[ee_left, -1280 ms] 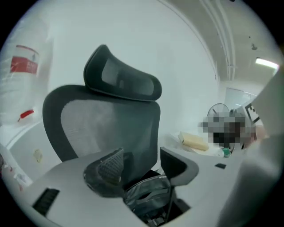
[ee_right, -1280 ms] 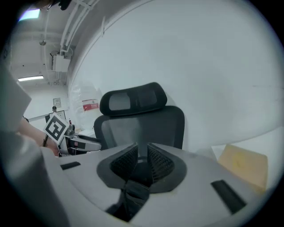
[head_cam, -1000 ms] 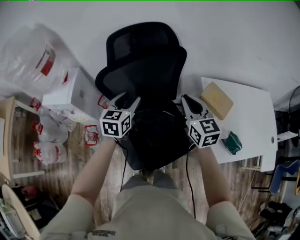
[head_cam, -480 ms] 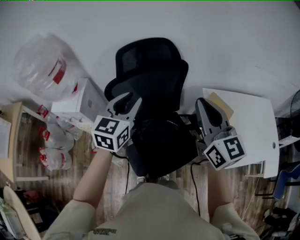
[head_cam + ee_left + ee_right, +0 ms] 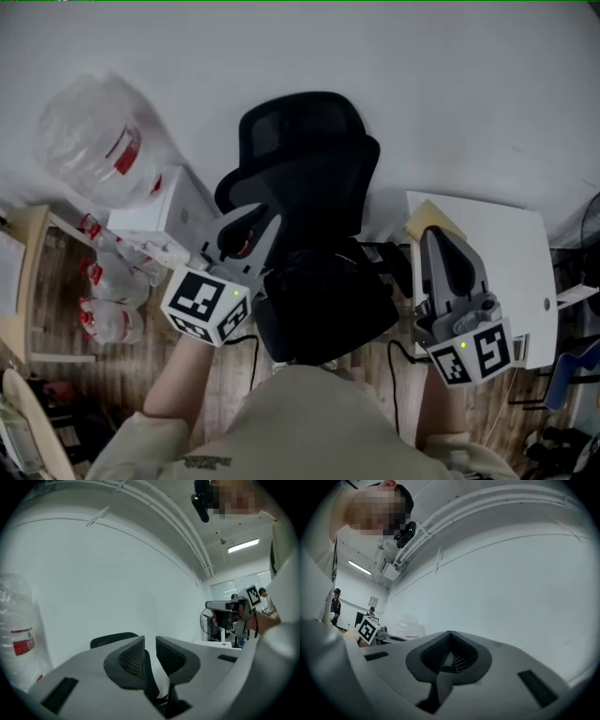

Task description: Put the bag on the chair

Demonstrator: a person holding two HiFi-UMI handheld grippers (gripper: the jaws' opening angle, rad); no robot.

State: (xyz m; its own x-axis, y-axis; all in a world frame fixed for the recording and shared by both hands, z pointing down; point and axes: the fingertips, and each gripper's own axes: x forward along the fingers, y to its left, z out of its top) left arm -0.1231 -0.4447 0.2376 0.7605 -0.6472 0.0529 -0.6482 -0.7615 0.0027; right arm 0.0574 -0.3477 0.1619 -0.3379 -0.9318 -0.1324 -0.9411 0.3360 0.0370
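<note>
- Head view: a big clear jug [image 5: 94,136] with a red label stands at the upper left. Whether it holds anything I cannot tell.
- Beside it is a closed white box [image 5: 159,211]. More clear bottles [image 5: 103,309] with red labels lie on the floor below.
- The black bag [image 5: 323,305] rests on the seat of the black chair [image 5: 309,183], touched by neither tool.
- The left gripper [image 5: 255,223] hangs at the bag's left edge, and the right gripper [image 5: 436,236] is over the white table [image 5: 506,262]. It half hides a tan block [image 5: 422,217] there.
- Left gripper view: the jaws stand a narrow slit apart with nothing between them, having just been closing. Past them are the white wall [image 5: 117,573], the top of the chair back and the jug at the far left. The right gripper shows at the right.
- Right gripper view: the jaws are pressed together, empty. Beyond them are the wall, the jug faintly, and the left gripper's marker cube at the left.
- Against a second ago: both grippers were then at the bag's sides, the left one gaping wide. Both have since lifted and drawn back towards the person. The bag has stayed on the seat.
</note>
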